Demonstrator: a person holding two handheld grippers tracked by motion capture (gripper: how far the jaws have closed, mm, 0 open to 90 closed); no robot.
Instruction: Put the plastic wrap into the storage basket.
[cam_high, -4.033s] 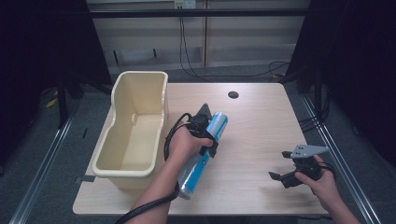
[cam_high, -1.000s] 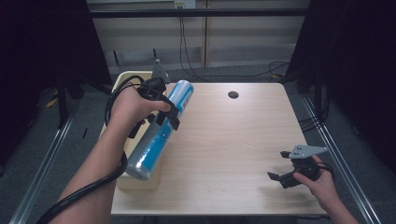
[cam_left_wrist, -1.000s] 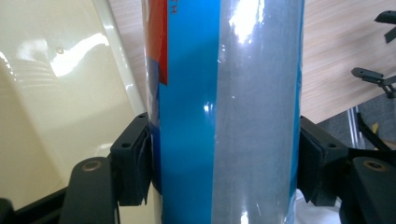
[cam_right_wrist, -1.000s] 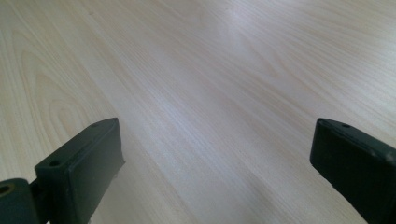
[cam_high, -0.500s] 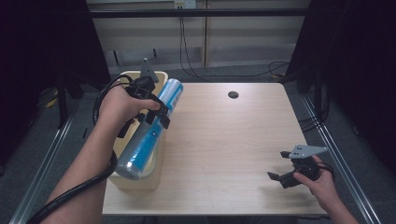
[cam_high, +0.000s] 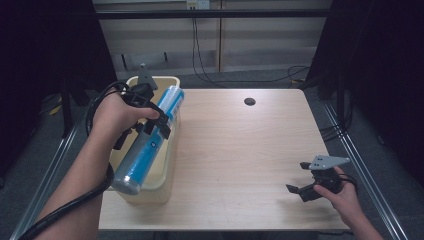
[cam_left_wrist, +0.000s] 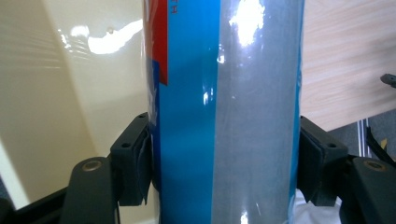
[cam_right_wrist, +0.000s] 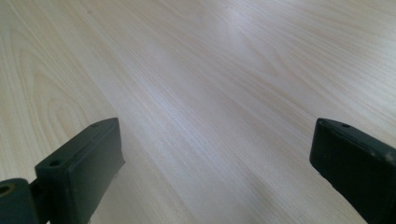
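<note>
Blue and silver cylindrical canister (cam_high: 148, 142) with a glossy plastic wrap sits clamped in your left tool (cam_high: 156, 121), both pads pressed flat against its sides in the left gripper view, where the canister (cam_left_wrist: 224, 112) stands between them with a red patch of label near its top edge. From the high view you hold it tilted, its far end pointing toward one o'clock and its near end toward seven o'clock, raised over the cream plastic rectangular bin (cam_high: 161, 175) that stands at the nine o'clock side of the pale wooden desk (cam_high: 240, 160). The canister's far end crosses above the bin's desk-side rim, and its near end hangs over the bin's near end; whether it touches the bin anywhere you cannot tell from these views. Behind the canister in the left gripper view the bin's smooth cream inner wall (cam_left_wrist: 70, 93) shows on one side and the desk's wood grain on the other. Your right tool (cam_high: 306, 190) rests near the five o'clock corner of the desk, well apart from the canister, its jaws spread wide with nothing between them; in the right gripper view bare wood (cam_right_wrist: 210, 93) lies between the two black jaws. A small dark round hole (cam_high: 249, 101) marks the desk toward twelve o'clock.
</note>
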